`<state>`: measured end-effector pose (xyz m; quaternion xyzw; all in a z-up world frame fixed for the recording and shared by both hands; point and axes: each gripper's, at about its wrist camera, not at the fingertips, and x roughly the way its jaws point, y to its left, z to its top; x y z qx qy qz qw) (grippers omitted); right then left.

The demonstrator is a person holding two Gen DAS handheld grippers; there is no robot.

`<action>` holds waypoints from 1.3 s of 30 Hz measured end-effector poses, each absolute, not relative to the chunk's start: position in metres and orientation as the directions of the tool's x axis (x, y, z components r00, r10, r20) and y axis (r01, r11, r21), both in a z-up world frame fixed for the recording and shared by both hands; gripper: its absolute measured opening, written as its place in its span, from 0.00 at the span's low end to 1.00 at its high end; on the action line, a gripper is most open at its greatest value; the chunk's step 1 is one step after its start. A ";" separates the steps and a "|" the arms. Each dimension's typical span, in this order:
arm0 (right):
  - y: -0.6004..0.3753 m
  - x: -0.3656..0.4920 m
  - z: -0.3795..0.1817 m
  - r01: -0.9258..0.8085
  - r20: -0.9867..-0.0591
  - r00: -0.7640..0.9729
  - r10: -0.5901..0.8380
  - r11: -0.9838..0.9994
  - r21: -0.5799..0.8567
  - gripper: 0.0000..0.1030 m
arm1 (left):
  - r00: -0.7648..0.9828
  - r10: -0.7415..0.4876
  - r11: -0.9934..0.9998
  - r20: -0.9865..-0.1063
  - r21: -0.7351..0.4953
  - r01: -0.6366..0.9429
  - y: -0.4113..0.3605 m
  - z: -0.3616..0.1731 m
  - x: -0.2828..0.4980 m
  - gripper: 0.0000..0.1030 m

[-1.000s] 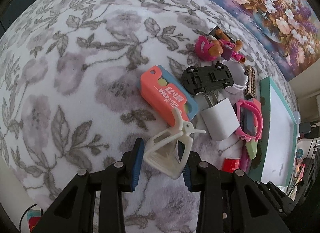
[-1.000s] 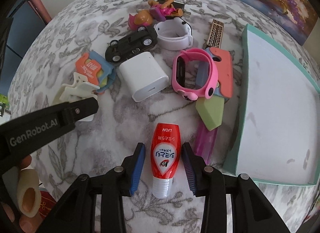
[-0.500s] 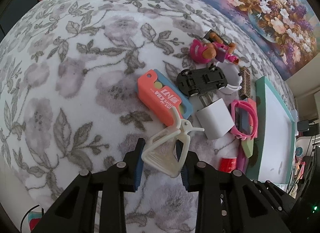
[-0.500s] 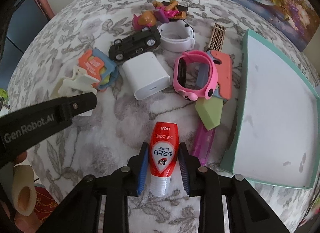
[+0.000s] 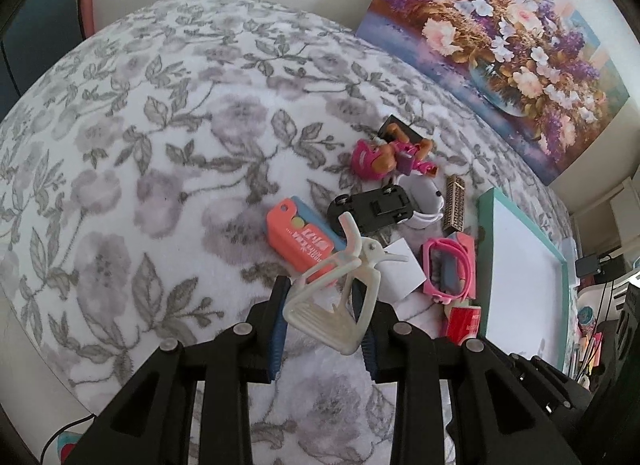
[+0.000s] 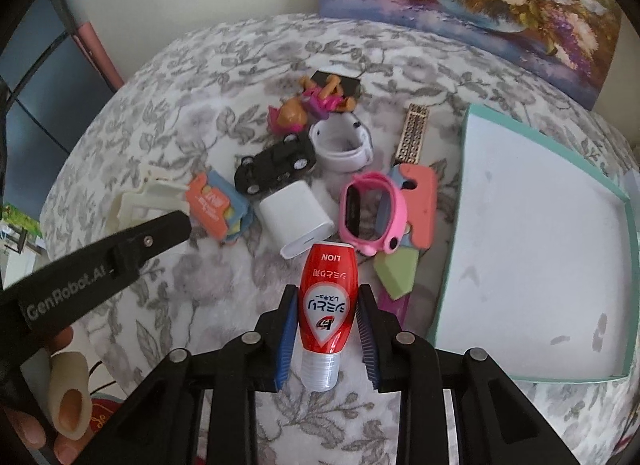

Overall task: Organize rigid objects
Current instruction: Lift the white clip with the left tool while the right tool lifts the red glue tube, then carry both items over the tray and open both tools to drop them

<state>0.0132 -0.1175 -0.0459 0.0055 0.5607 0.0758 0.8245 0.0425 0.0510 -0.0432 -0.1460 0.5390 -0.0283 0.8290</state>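
L gripper [image 5: 324,317] pinches white clip [image 5: 340,285]; R gripper [image 6: 326,329] clamps red tube [image 6: 329,297], long axis along fingers. Teal tray [image 6: 452,265] lies rightward, nearer R.

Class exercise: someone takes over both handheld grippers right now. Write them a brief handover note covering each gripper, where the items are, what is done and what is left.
Left gripper: shut on the cream plastic clip, held above the floral cloth.
Right gripper: shut on the red LION tube, cap towards the camera.
Teal tray: on the right, nothing in it yet.
On the cloth: black toy car, white charger block, pink watch, white band, orange card case, pink figurine, beaded strap.
Done: two items gripped.
Left: probably tray both, then the pile.
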 end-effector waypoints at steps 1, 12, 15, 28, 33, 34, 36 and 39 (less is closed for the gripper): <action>-0.120 0.014 -0.044 -0.113 -0.921 0.367 0.130 0.989 0.094 0.30 | 0.418 -0.200 0.957 -0.886 -0.268 -0.110 0.050 -0.042 0.042 0.32; -0.190 0.026 -0.019 0.127 -0.879 0.475 -0.045 0.992 0.018 0.30 | 0.431 -0.207 0.972 -0.878 -0.233 -0.007 -0.009 0.001 0.048 0.32; -0.221 0.024 -0.015 0.218 -0.870 0.484 -0.096 0.976 0.013 0.30 | 0.429 -0.210 0.977 -0.879 -0.207 0.052 -0.043 0.013 0.054 0.32; -0.347 -0.004 -0.020 0.550 -0.839 0.394 -0.376 0.827 -0.112 0.30 | 0.331 -0.296 0.943 -0.896 -0.220 0.249 -0.178 -0.003 0.054 0.32; -0.368 -0.010 -0.025 0.594 -0.844 0.363 -0.394 0.796 -0.117 0.30 | 0.315 -0.268 0.947 -0.910 -0.188 0.262 -0.202 -0.024 0.058 0.32; -0.370 -0.009 -0.028 0.590 -0.848 0.363 -0.386 0.800 -0.112 0.30 | 0.319 -0.263 0.946 -0.911 -0.180 0.269 -0.205 -0.027 0.057 0.32; -0.371 -0.009 -0.032 0.584 -0.856 0.356 -0.374 0.805 -0.109 0.30 | 0.327 -0.256 0.944 -0.910 -0.163 0.287 -0.211 -0.033 0.055 0.32; -0.370 -0.008 -0.039 0.572 -0.864 0.345 -0.366 0.812 -0.116 0.30 | 0.304 -0.271 0.937 -0.913 -0.177 0.303 -0.214 -0.045 0.054 0.32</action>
